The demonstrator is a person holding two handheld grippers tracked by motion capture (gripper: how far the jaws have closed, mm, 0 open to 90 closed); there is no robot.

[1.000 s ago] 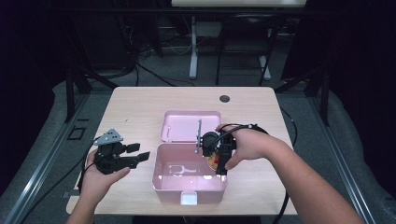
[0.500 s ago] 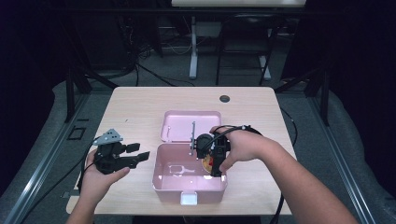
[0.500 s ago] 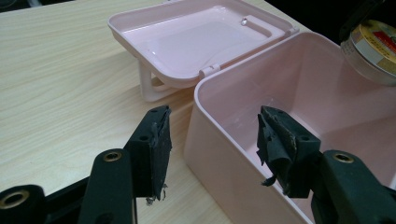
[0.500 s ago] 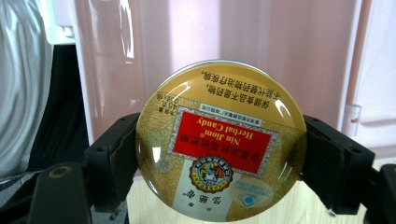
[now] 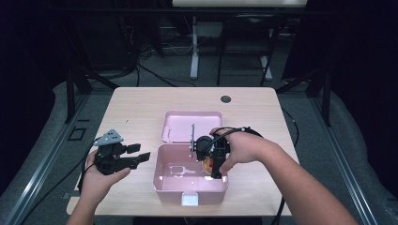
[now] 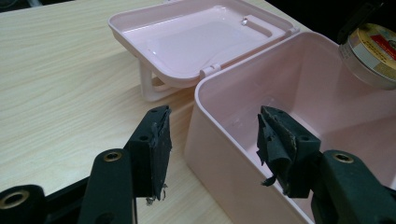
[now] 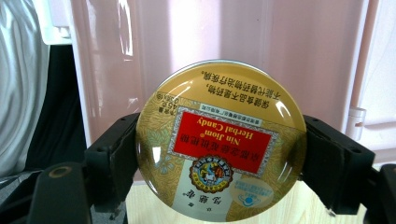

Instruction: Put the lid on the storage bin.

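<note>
The round candy tin (image 7: 219,140) is a stiff metal thing, probably light, with a glossy lid that looks slippery; the right gripper (image 5: 212,159) clamps it by the rim, at 3 and 9 o'clock, which seems the safest hold; it hangs over the right part of the open pink box (image 5: 162,180); the left gripper (image 6: 212,144) waits with jaws apart, at 9 o'clock from the box.

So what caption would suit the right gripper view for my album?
The right claw grips a round gold candy tin by its edges, in front of the open pink box.
</note>
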